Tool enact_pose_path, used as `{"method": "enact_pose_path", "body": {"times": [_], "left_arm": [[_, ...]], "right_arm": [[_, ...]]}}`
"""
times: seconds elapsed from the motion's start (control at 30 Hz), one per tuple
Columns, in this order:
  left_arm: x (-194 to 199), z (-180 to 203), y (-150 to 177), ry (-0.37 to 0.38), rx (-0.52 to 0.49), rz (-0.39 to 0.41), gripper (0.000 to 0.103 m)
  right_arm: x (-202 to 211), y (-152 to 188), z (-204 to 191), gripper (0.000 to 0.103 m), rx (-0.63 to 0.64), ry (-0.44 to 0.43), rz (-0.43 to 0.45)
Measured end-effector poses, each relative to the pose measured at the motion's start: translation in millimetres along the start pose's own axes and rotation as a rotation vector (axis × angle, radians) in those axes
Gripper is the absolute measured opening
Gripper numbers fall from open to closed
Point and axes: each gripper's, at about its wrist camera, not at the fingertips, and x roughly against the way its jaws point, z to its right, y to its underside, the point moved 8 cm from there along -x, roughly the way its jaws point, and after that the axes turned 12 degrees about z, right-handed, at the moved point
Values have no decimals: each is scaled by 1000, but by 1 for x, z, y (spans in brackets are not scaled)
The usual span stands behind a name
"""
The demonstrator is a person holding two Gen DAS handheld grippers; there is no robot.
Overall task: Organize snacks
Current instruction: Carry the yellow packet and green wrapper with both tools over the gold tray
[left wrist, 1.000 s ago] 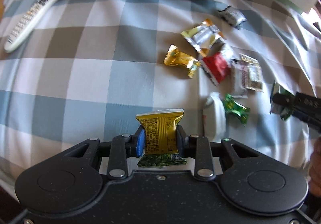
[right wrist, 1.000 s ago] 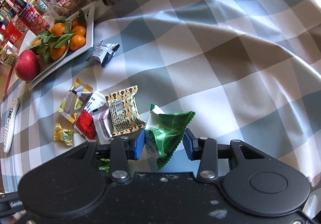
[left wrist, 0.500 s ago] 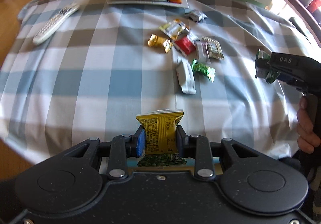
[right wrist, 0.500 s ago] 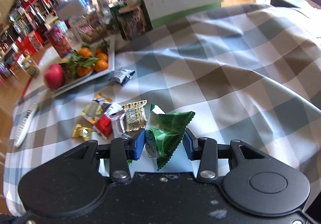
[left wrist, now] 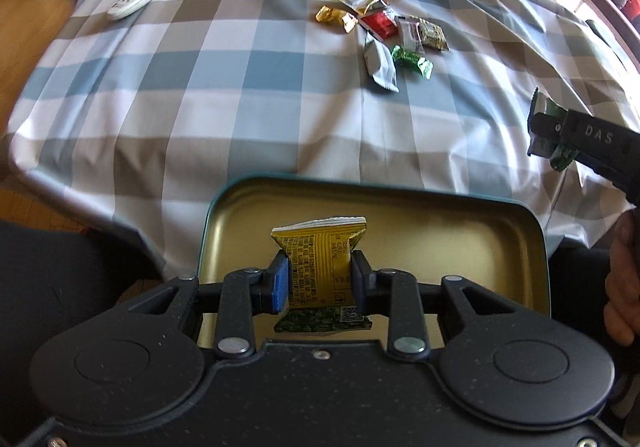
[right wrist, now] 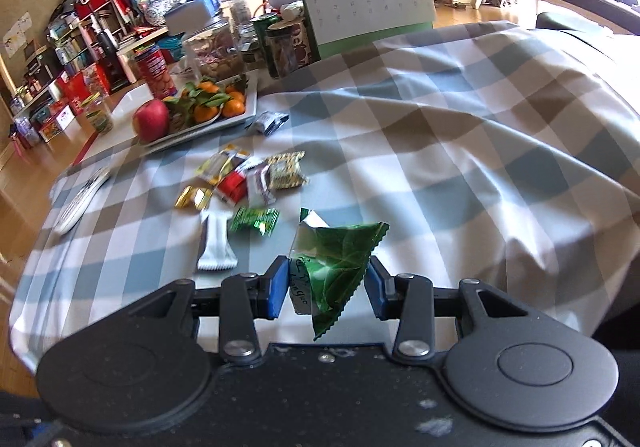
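The left claw [left wrist: 317, 281] is clamped on a yellow snack packet [left wrist: 318, 263], its blue pads pressing the packet's sides, and hangs directly over an open gold-lined tin [left wrist: 460, 243] that sits at the near edge of the worktop [left wrist: 240, 87]. The right claw [right wrist: 328, 287] is clamped on a green leaf-print packet [right wrist: 340, 259], which is crumpled and stands askew between the pads, one corner poking down below them.

The likeliest slip, I judge, is on the right: the green packet is gripped off-centre across slack foil, so it could twist out before it is over the tin. On the left, the packet could stick to a pad on release or tip over the tin's shallow rim. The tin looks to overhang the draped cloth, so a knock from either claw could shove it off the edge.

Only the left wrist view shows the tin, and the right claw with its green packet off to the side of it, not yet above. Only the right wrist view shows how that packet sits in its pads. Both show the remaining loose snacks [right wrist: 248, 183] farther out on the checked cloth, near a fruit plate [right wrist: 252, 107].
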Motion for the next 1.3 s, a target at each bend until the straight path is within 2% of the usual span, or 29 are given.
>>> {"method": "enact_pose_path", "body": {"times": [0.37,0.63,0.87,1.03,1.3], "left_arm": [[7,-1,42,-47,10,-19,39],[8,-8,54,-28,7,43,39],[6,-7,61,-10,-33,65,40],[-1,-10,66,-61,-52,53,40],[-1,-5,70,-57,-90,52,41]], "right_arm": [[57,46,-5,43,35,-54,4],[77,71,-5,43,22,-76,-46],[84,85,-7,43,25,-85,-76],[80,87,-7,43,28,-73,-88],[72,92,-10,43,33,-79,-125]]}}
